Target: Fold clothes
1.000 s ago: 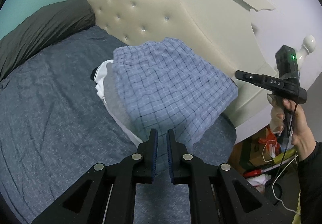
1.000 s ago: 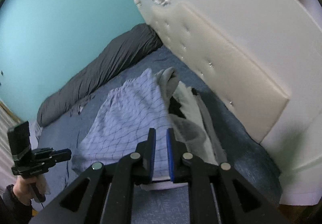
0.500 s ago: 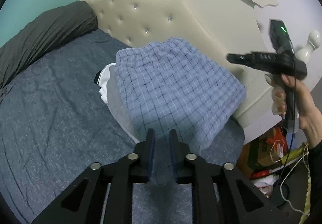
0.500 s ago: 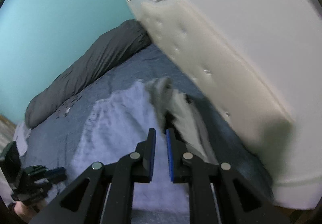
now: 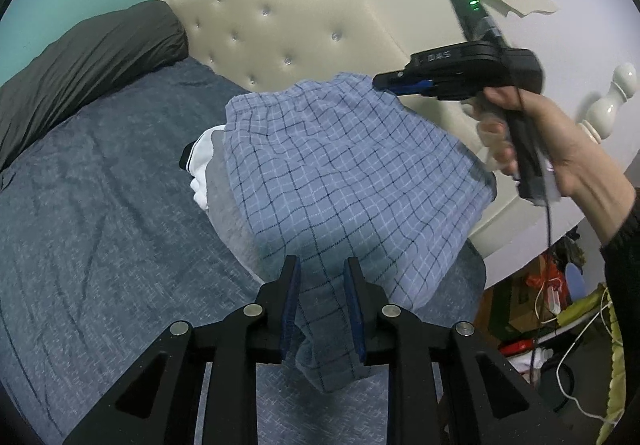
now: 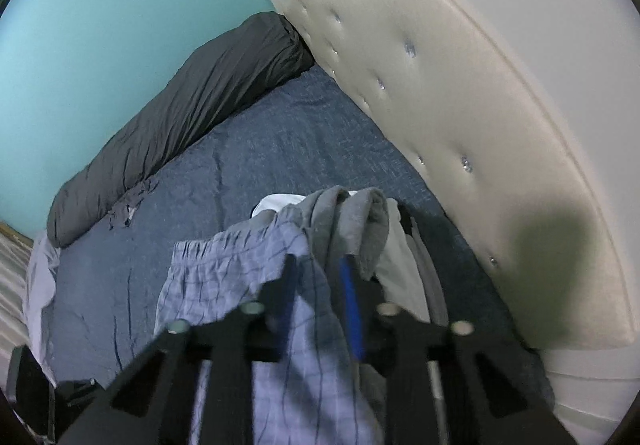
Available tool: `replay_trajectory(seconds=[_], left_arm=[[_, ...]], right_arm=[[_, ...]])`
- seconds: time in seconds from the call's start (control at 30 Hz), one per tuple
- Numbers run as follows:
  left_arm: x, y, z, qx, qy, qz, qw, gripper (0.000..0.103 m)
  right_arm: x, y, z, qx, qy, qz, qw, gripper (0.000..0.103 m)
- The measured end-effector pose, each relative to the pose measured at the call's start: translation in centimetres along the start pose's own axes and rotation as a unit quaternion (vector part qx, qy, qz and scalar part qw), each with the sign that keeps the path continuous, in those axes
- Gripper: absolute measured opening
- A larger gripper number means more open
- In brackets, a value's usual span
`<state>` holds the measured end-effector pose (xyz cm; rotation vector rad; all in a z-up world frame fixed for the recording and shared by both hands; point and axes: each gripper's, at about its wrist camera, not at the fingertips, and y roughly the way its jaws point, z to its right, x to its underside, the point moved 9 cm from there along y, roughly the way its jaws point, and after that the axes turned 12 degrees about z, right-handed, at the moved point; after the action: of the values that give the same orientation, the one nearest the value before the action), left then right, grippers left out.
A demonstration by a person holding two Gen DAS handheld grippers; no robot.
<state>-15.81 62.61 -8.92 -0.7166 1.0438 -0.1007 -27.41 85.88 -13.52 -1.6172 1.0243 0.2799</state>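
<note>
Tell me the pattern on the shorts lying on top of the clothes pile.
Light blue check with dark blue grid lines on the shorts, clearest in the left wrist view.

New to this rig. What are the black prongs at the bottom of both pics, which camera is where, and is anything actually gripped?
The prongs are two-finger grippers, one handheld in each of a person's hands; a fisheye camera on each looks along its fingers. In the left view, the left gripper is open, straddling the lower edge of blue plaid shorts that lie on a pile of grey and white clothes on the bed. The right gripper reaches toward the shorts' waistband near the headboard. The right view is blurred; its jaws look apart, so seemingly nothing is gripped.
</note>
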Motion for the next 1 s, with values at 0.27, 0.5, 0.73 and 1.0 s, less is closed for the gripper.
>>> replay_trajectory(seconds=[0.27, 0.5, 0.73, 1.0], left_arm=[[0.6, -0.1, 0.1, 0.012, -0.001, 0.005, 0.9999, 0.024], [0.8, 0.0, 0.1, 0.013, -0.005, 0.005, 0.9999, 0.024], [0.8, -0.1, 0.3, 0.009, -0.006, 0.006, 0.9999, 0.024], [1.0, -0.3, 0.1, 0.002, -0.005, 0.0, 1.0, 0.024]], right_arm=[[-1.1, 0.6, 0.9, 0.018, 0.001, 0.026, 1.0, 0.001], [-1.7, -0.1, 1.9, 0.031, 0.014, 0.042, 0.999, 0.001], [-2.1, -1.8, 1.3, 0.001, 0.02, 0.065, 0.998, 0.002], [2.2, -1.5, 0.1, -0.008, -0.043, 0.009, 0.999, 0.002]])
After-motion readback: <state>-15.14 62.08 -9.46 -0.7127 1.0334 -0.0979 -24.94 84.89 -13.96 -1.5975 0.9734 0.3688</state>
